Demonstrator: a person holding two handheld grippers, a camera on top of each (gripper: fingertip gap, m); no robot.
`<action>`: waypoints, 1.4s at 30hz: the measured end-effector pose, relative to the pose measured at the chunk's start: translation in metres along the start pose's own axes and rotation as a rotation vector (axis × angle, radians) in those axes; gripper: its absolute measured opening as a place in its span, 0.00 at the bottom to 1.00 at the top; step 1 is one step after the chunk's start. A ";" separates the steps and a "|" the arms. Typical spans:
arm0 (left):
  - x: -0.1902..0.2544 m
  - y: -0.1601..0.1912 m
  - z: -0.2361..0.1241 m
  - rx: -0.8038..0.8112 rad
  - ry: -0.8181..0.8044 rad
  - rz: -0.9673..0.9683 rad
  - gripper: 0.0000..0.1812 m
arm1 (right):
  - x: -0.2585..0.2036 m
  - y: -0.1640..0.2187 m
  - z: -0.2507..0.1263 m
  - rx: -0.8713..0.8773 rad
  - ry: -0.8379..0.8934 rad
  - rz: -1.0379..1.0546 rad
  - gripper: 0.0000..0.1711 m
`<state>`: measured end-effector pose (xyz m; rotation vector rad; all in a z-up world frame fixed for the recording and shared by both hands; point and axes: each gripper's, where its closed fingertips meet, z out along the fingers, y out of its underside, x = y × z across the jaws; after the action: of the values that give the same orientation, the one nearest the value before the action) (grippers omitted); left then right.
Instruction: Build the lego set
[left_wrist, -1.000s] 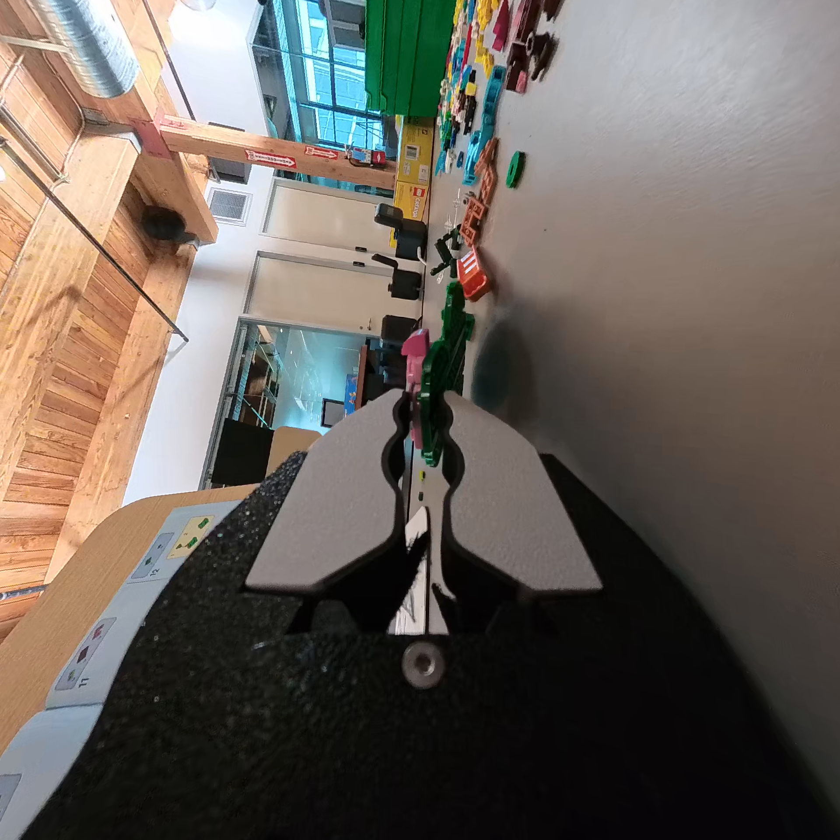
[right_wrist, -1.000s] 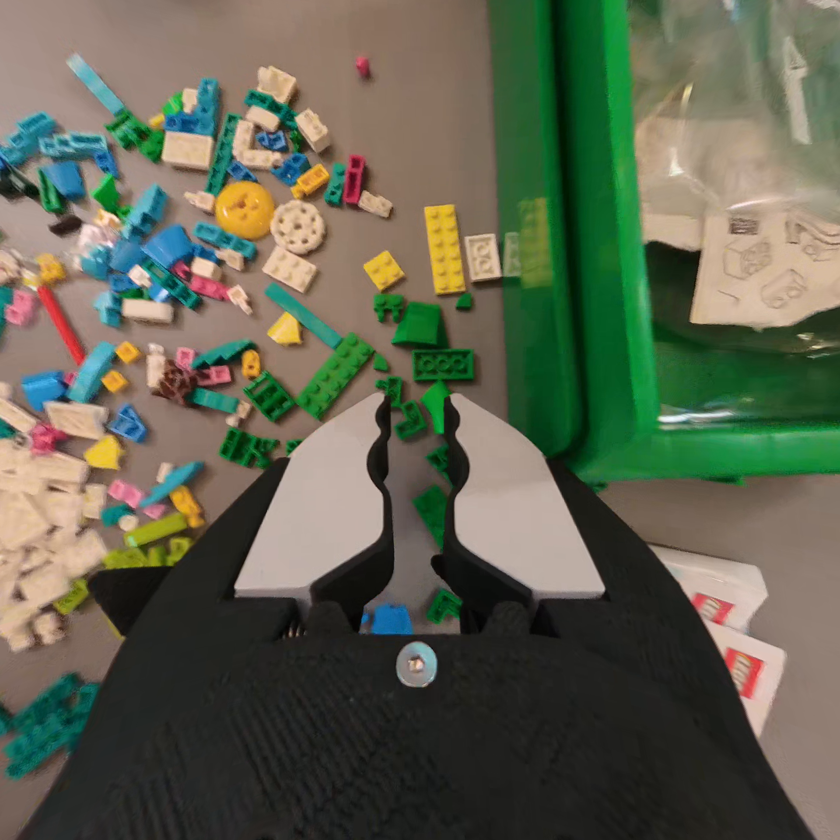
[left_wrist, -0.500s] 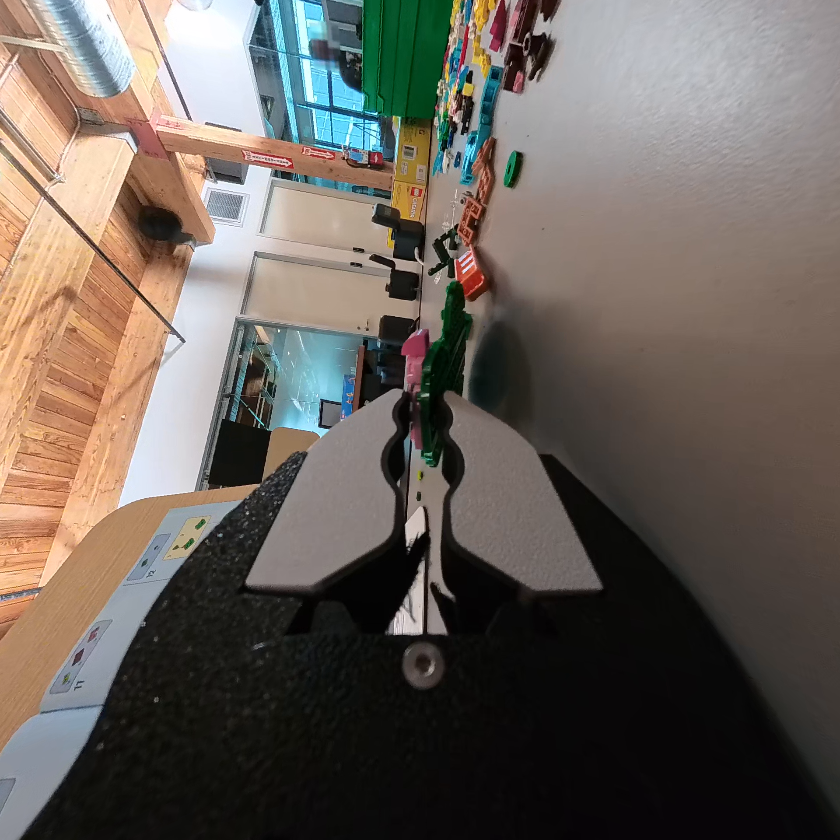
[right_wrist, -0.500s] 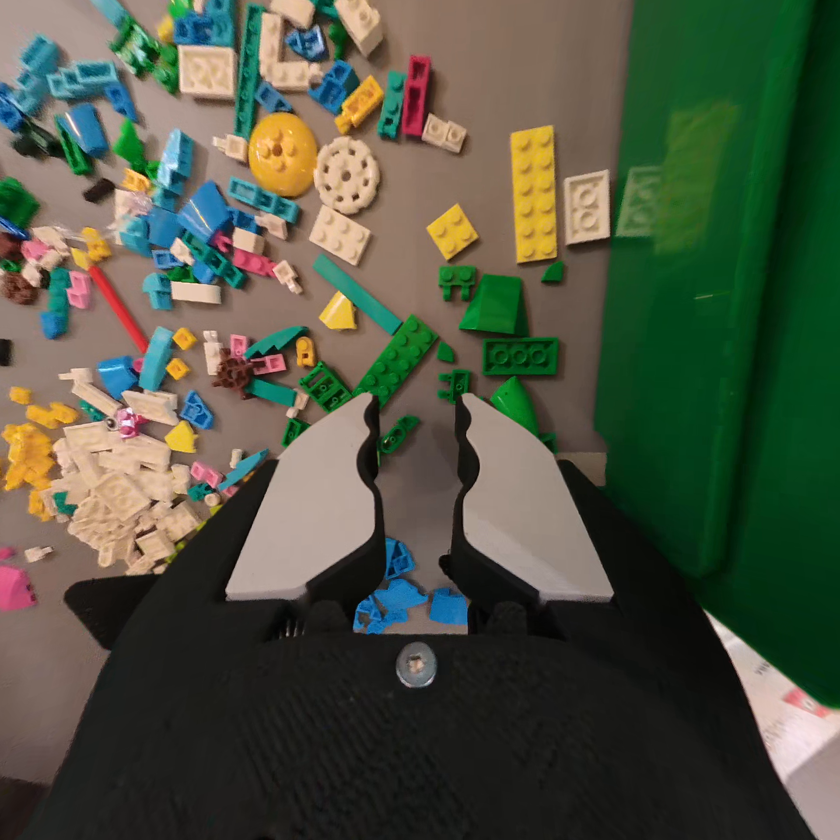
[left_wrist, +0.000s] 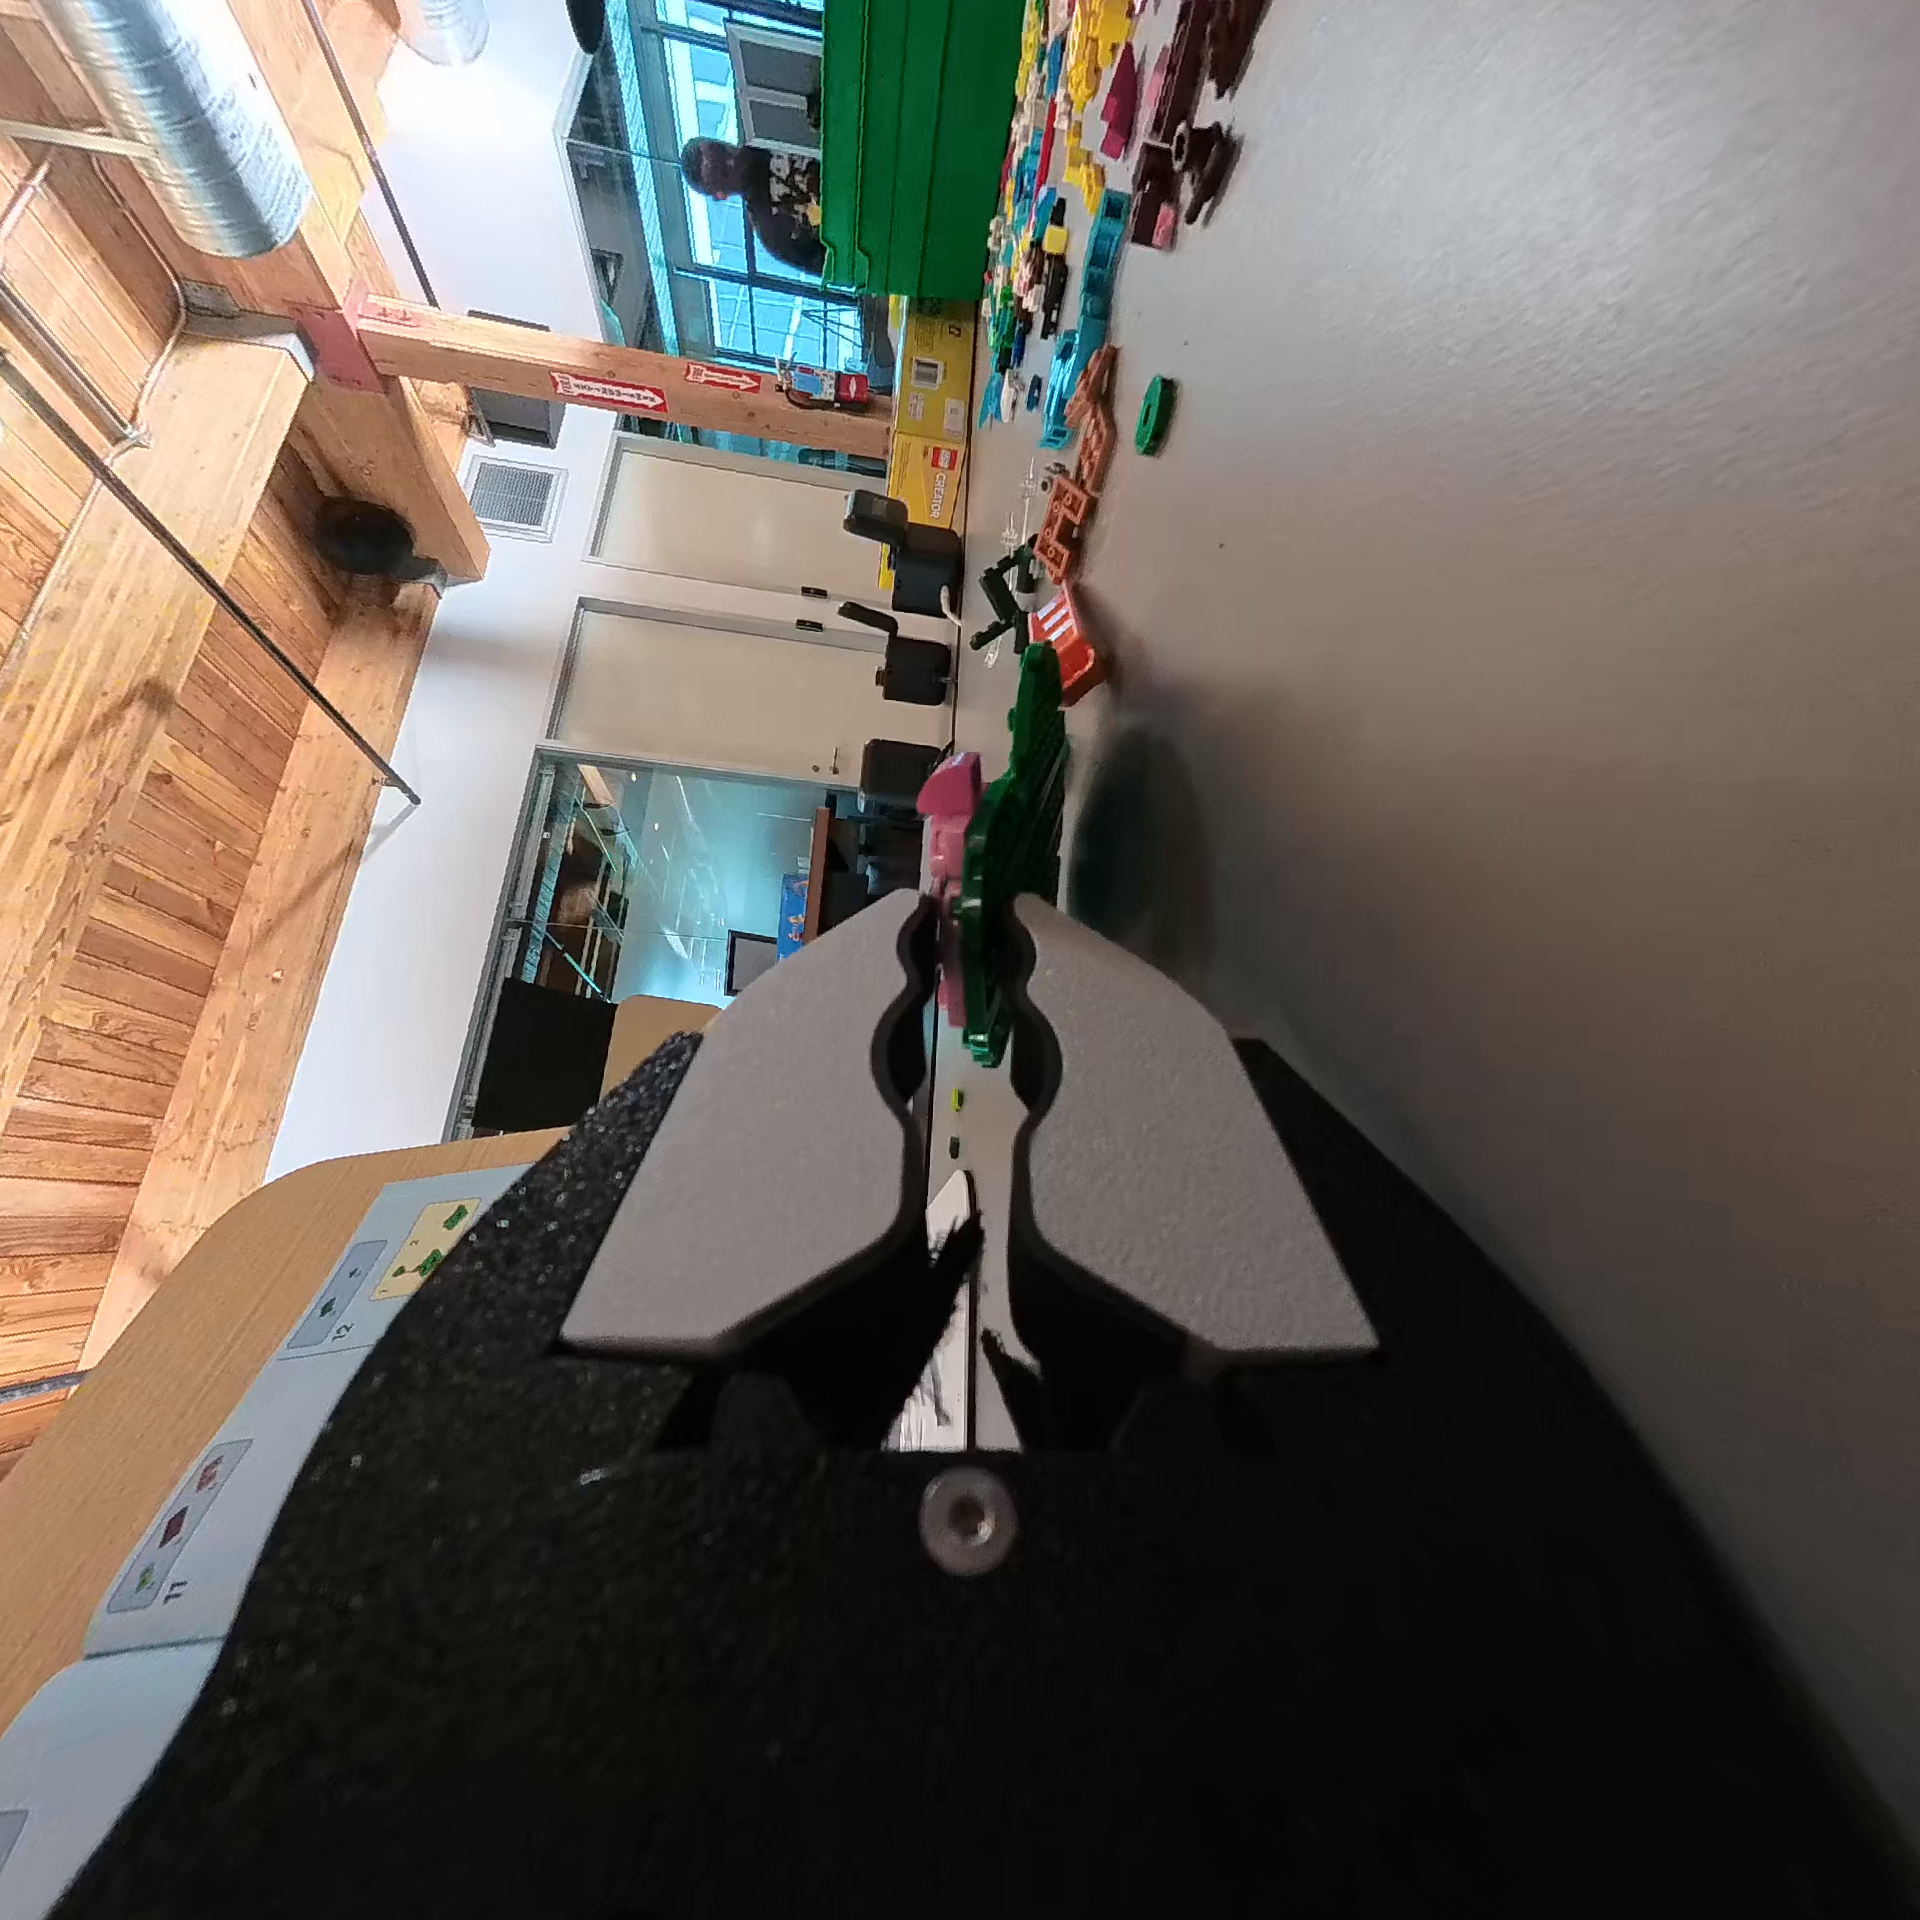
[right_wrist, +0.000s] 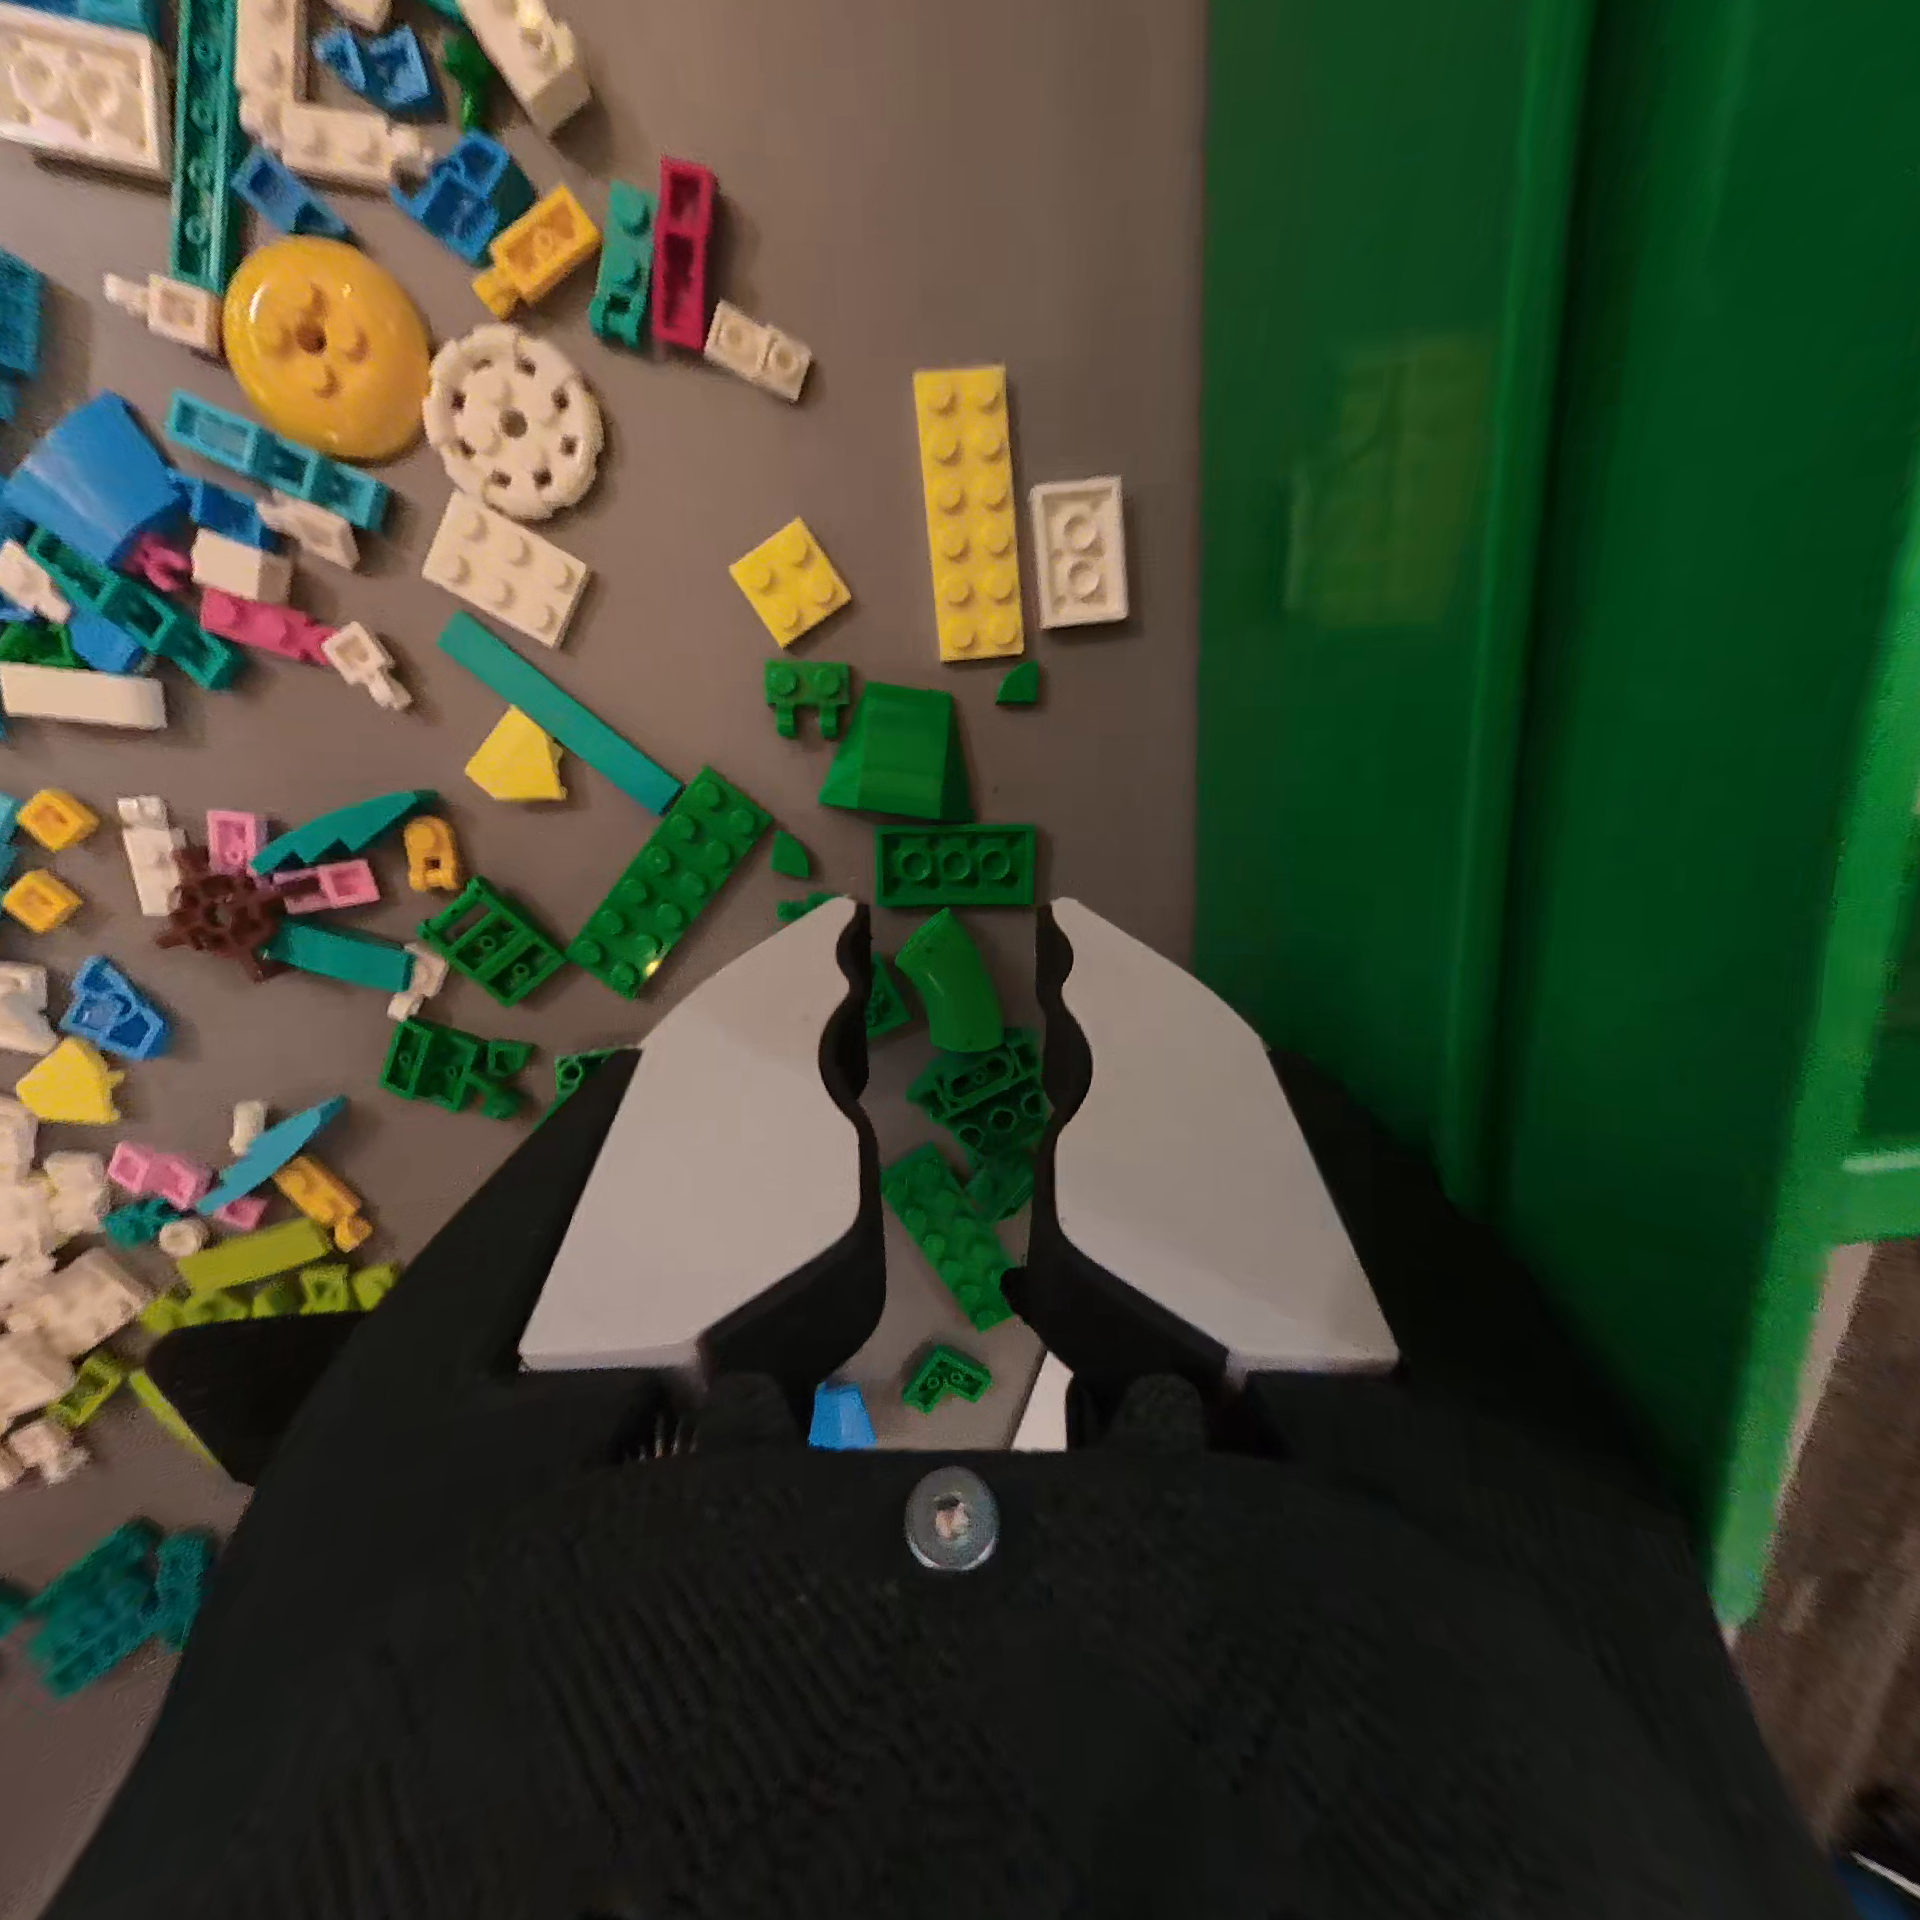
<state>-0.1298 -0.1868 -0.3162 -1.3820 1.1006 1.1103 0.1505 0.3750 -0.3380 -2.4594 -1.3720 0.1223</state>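
Lego build (left_wrist: 1013, 852): dark green plate with a pink piece on its side, pinched on edge in the left gripper (left_wrist: 971, 935), above the grey worktop (left_wrist: 1507, 727).
Right gripper (right_wrist: 951, 925): jaws spread, empty, over loose green pieces.
Curved green piece (right_wrist: 951, 987): on the worktop, between the right jaws.
Green bin (right_wrist: 1507, 623): just right of the scattered bricks.

A flat dark-green plate assembly (left_wrist: 1013, 862) with a pink piece (left_wrist: 951, 821) attached on one face is seen edge-on, held above the grey table. Loose bricks are scattered flat on the table, a curved green piece (right_wrist: 951, 982) lying among other green plates
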 end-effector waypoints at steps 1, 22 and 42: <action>0.000 0.000 0.000 0.001 0.000 0.001 0.06 | -0.003 0.002 0.002 -0.008 -0.030 -0.004 0.18; 0.001 -0.001 0.000 0.007 0.006 -0.003 0.06 | 0.002 0.000 0.014 0.041 -0.086 -0.022 0.18; -0.033 0.042 -0.014 -0.109 -0.144 -0.032 0.06 | -0.456 -0.013 -0.102 0.716 -0.304 -1.217 0.18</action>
<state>-0.1756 -0.2019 -0.2895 -1.3758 0.9232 1.2415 -0.0805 -0.0263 -0.2738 -0.8245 -2.1874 0.5672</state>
